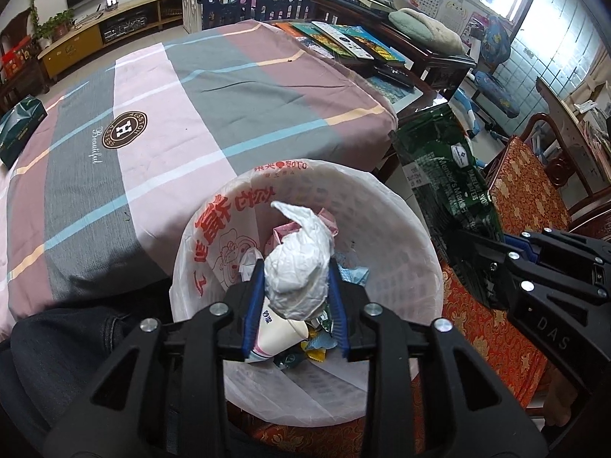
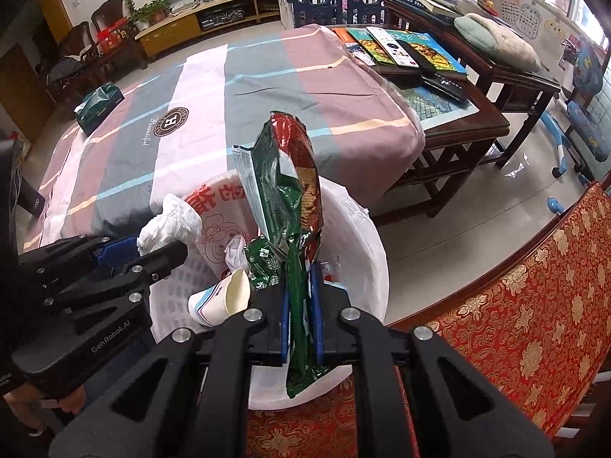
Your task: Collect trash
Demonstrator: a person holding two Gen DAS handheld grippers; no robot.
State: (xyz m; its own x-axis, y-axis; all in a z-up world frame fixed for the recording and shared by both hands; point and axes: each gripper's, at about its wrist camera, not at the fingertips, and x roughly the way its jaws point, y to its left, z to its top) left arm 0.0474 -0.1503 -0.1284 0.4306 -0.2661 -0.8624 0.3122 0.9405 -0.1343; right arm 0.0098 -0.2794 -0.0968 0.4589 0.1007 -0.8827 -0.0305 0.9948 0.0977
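The white wad is pinched in the left claw, right above the bin. The snack bag is pinched low down in the right claw, and it stands tall over the right side of the bin.

The bag could go wrong. It is long and floppy, and its top leans toward the far rim. If the claw lets go now, I think it may tip over the rim and fall on the floor. The wad looks safe, since the bin is right under it. But the two claws are close, so they might bump.

The bin sits on a red cushion, so it could wobble if pushed.

A cup and small wrappers lie in the bin. I cannot see the bottom of the bin. The claws hide the near rim. The surface with the striped cloth is behind, and its near edge is cut off.
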